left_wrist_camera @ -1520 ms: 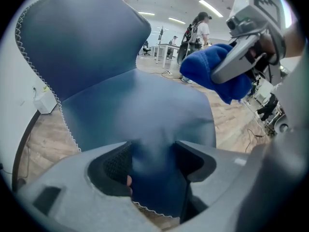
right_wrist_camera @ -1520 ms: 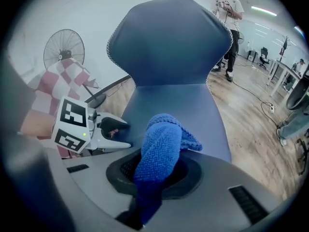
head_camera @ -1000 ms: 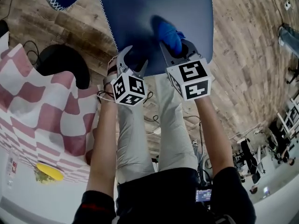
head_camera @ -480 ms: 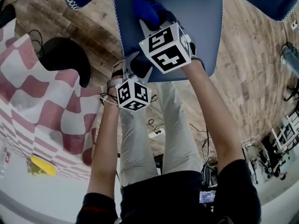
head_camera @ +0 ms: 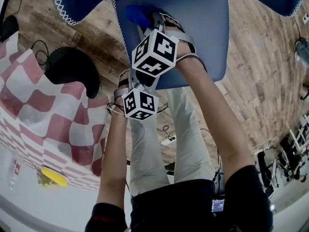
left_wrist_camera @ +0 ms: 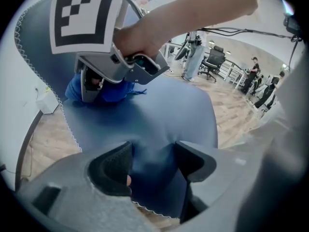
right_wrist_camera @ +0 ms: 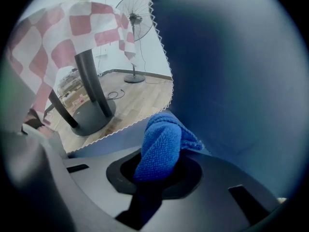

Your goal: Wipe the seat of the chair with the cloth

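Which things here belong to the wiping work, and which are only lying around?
Job: blue cloth, held in the right gripper; chair seat, front edge pinched by the left gripper.

Lying about: checked tablecloth; black table base; standing fan; yellow object.

The right gripper (head_camera: 153, 20) hides most of the cloth (head_camera: 135, 12) on the seat (head_camera: 207, 37).

Cloth (right_wrist_camera: 161, 146): bright blue, looped weave.
Seat (head_camera: 207, 33): dark blue, plain, with white zigzag edge stitching.
Left cube (head_camera: 140, 104) and right cube (head_camera: 154, 52): black squares on white.
Tablecloth (head_camera: 43, 105): red-and-white check.
Floor (head_camera: 256, 57): brown wood-plank grain.
Trousers (head_camera: 149, 153): light grey.
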